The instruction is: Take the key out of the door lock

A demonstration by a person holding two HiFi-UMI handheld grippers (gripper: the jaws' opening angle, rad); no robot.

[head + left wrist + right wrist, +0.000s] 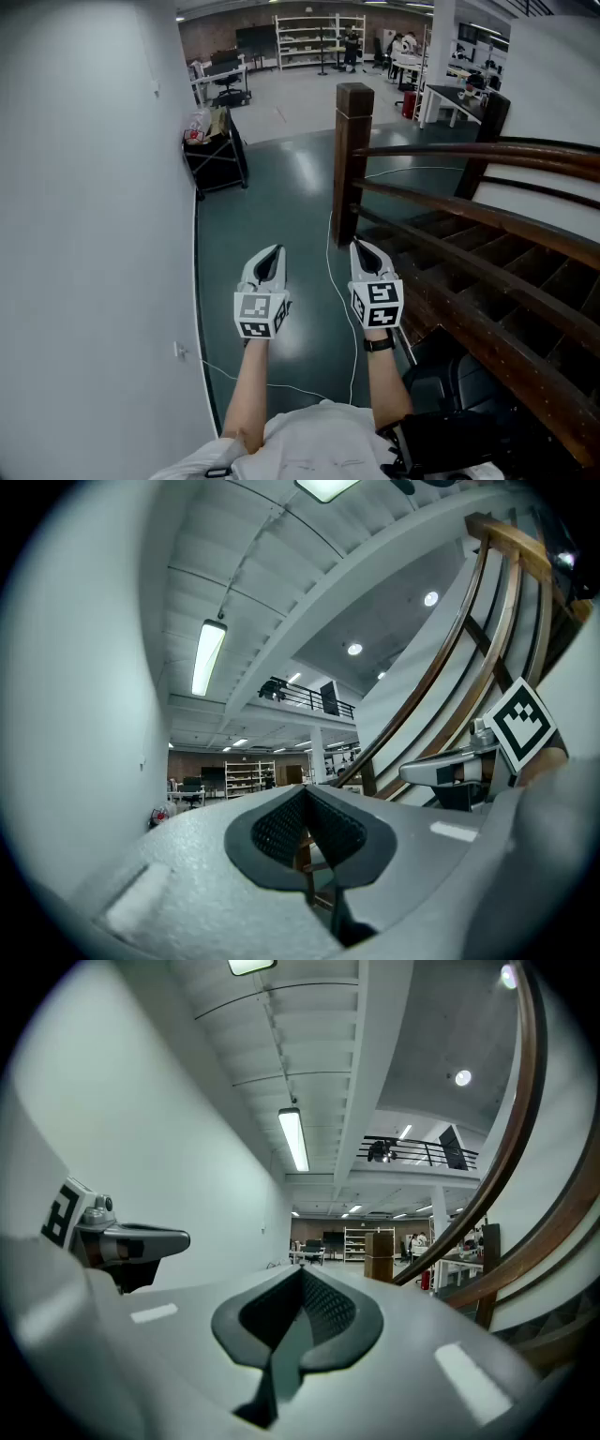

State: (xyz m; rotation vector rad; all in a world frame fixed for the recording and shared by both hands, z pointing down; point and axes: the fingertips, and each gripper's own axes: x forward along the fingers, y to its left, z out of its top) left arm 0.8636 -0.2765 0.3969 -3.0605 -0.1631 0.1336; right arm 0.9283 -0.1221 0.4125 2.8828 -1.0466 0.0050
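No door, lock or key shows in any view. In the head view my left gripper [272,251] and my right gripper [360,246] are held side by side over the dark green floor, both pointing forward. Each is shut with nothing between its jaws. In the left gripper view the left gripper [305,803] has its tips together, and the right gripper's body [459,766] shows beside it. In the right gripper view the right gripper [302,1283] is likewise closed and empty.
A white wall [84,234] runs along my left. A wooden newel post [352,159] and stair railing [469,225] stand on my right. A black cart [214,150] with clutter sits against the wall ahead. A white cable [342,309] trails over the floor. Shelves and desks stand far back.
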